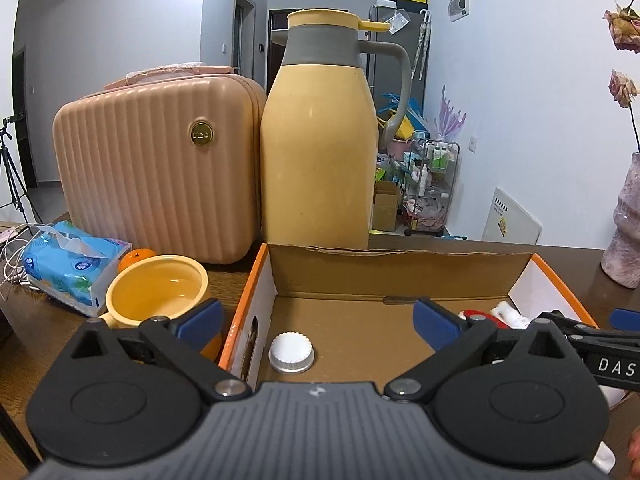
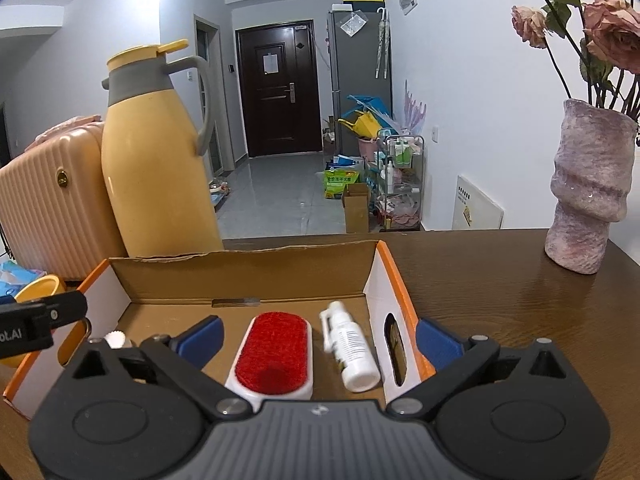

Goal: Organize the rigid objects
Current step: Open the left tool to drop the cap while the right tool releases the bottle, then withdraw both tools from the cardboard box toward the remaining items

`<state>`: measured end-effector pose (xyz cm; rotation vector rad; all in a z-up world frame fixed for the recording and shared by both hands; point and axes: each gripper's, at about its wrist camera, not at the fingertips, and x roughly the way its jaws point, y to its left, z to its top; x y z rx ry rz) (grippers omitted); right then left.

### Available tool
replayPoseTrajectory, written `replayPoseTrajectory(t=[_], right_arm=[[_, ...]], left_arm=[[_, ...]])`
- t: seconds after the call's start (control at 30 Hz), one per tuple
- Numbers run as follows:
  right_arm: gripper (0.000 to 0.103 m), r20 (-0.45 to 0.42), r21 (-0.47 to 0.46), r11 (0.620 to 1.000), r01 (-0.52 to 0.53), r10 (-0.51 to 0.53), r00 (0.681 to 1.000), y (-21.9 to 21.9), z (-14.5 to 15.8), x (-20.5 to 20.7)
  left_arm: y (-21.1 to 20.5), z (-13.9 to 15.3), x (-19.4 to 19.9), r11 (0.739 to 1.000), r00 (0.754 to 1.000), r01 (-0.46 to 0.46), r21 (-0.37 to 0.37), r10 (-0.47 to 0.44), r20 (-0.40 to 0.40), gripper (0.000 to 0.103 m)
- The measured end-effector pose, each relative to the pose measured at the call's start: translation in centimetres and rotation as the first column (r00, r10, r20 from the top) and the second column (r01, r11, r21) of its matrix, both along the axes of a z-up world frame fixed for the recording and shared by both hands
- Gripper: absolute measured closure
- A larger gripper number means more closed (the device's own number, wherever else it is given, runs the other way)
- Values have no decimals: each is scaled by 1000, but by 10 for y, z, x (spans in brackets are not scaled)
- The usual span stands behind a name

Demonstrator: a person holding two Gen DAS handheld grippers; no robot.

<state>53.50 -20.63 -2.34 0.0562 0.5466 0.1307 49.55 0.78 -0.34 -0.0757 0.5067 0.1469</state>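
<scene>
So both grippers are hanging over the near edge of an open cardboard box (image 2: pixel 248 272) with orange trim, sitting on a dark wooden table (image 2: pixel 500 292). The left gripper (image 1: pixel 318 320) has its jaws spread wide with nothing in them, and a small white ribbed cap (image 1: pixel 291 352) sits on the box floor right below that gap, in the left end of the box. The right gripper (image 2: pixel 318 336) is wide open too, also empty.

Under the right one there's a red-topped brush (image 2: pixel 272 354) with a white base lying flat, and just beside it on the right a white spray bottle (image 2: pixel 352 354) on its side, nozzle pointing away from the camera. The two look close but not touching.

Outside the box: a tall yellow thermos jug (image 1: pixel 320 140) stands right behind the back wall, a ribbed pink case (image 1: pixel 160 168) next to it, a yellow mug (image 1: pixel 160 296) by the box's left side, an orange (image 1: pixel 136 258) and a blue tissue pack (image 1: pixel 68 268) further left. A pink vase (image 2: pixel 588 192) with dried flowers is off to the right.
</scene>
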Motion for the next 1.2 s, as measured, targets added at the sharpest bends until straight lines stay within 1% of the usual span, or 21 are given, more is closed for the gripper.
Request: replayPoseTrajectory(t=[0.27,0.47,0.67,0.93,1.2], right_arm=[[0,17,-11,1000,7,-6,1000,1,6,-9],[0,46,-17,1000,-1,2,999,0,14,-29],[0,67,-39,999,-12,15,998,-2,20,-58],[0,100,-72,997,-23,30,995,-4,21,-101],[0,146,-68,997,-49,58,988,-6,26,-147]], left_arm=[[2,5,-7,1000,1000,2,-13,-2,12,0],[6,12,-29,1000,998,-2,-31,4,66,0],[10,16,-57,1000,995,7,-25,-5,100,0],[14,16,-94,1000,994,18,-14,-17,111,0],[16,16,-131,999,993,39,-17,-37,115,0]])
